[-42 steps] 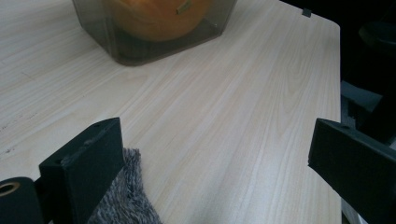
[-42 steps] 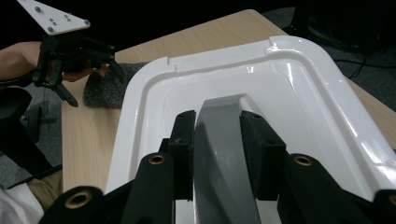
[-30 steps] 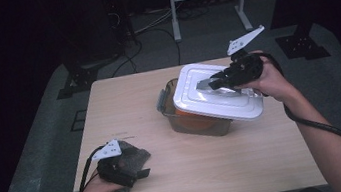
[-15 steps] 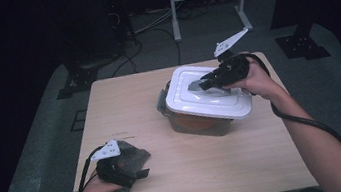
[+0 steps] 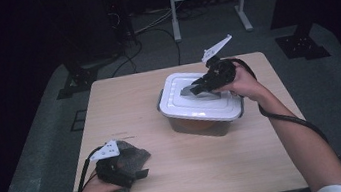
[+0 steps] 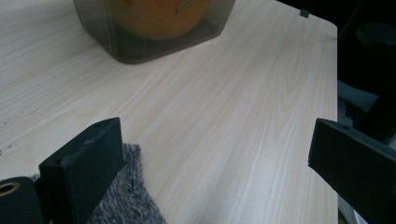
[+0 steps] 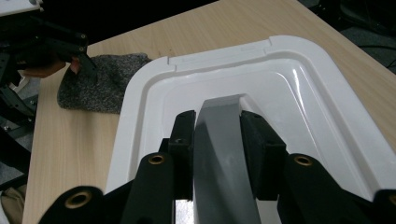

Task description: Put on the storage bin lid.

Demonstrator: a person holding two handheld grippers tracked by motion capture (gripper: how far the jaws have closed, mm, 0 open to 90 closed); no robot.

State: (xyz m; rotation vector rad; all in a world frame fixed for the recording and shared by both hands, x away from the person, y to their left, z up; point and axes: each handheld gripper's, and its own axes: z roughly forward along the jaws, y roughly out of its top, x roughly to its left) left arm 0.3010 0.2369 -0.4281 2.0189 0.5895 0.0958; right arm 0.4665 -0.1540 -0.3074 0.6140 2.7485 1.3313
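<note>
A: Grey fuzzy cloth [image 5: 132,158] lies at the table's [image 5: 180,180] near left corner, well left of the box [image 5: 197,122]. The left gripper [image 5: 141,172] rests over it, jaws wide apart with nothing between them.

B: And the box itself?

A: It sits right of the table's centre, tinted clear walls, something orange [image 6: 159,16] inside. Its white lid [image 5: 180,109] looks set on top, roughly square to the rim.

B: The right gripper [image 7: 218,116]?

A: Clamped on the lid's grey handle [image 7: 224,154], one pad on each flank, above the middle of the box.

B: So the step is seating the lid?

A: That is my guess. To do it well, I would hold the lid level, line its corners up with the box corners, then press straight down. A tilt would leave one edge riding high.

B: Should the left help?

A: Bracing the box wall could stop it sliding, if the lid fits tight.
</note>
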